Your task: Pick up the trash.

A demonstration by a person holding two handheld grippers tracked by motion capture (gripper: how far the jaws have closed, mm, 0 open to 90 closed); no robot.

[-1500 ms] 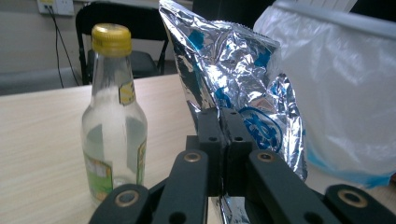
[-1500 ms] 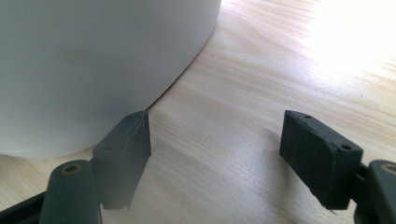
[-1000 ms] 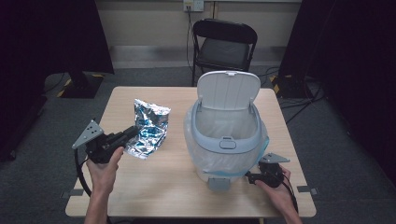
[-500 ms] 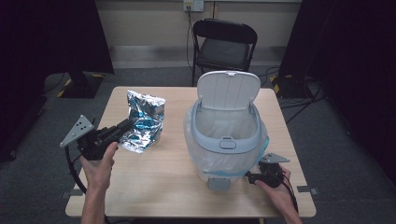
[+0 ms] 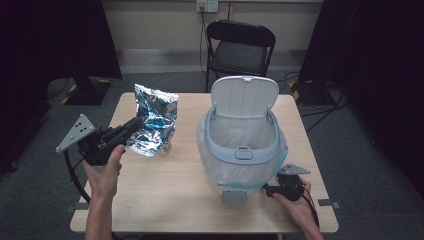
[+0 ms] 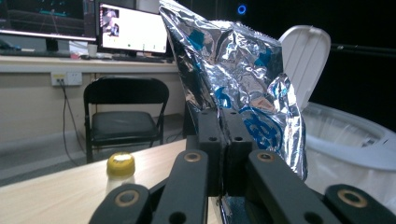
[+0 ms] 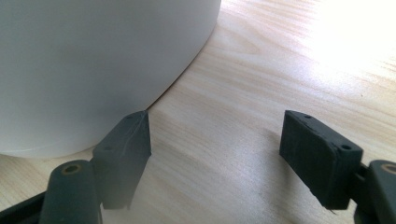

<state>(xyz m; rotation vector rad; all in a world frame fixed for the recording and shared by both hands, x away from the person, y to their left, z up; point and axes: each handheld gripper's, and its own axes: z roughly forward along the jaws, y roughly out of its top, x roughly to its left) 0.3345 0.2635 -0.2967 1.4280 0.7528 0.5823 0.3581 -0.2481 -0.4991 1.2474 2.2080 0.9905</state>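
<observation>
A crinkled silver and blue foil bag [image 5: 154,117] hangs off the table, and my left gripper [image 5: 134,126] is shut on its lower edge. In the left gripper view the jaws [image 6: 224,122] meet on the foil bag [image 6: 233,70], which stands tall above them. A white pedal bin [image 5: 240,150] with a liner stands right of centre, its lid [image 5: 243,97] raised. My right gripper [image 5: 268,190] rests open on the table at the bin's front right foot. Nothing lies between its fingers [image 7: 215,140], and the bin wall [image 7: 93,60] is just beside the left one.
A small yellow-capped bottle [image 6: 120,169] stands on the wooden table [image 5: 170,195] under the bag. A black folding chair [image 5: 240,50] stands behind the table's far edge. Monitors sit on a bench in the background.
My left gripper has risen with the foil bag, lifting it off the table and drawing it slightly left. The right gripper and the bin have not moved.
</observation>
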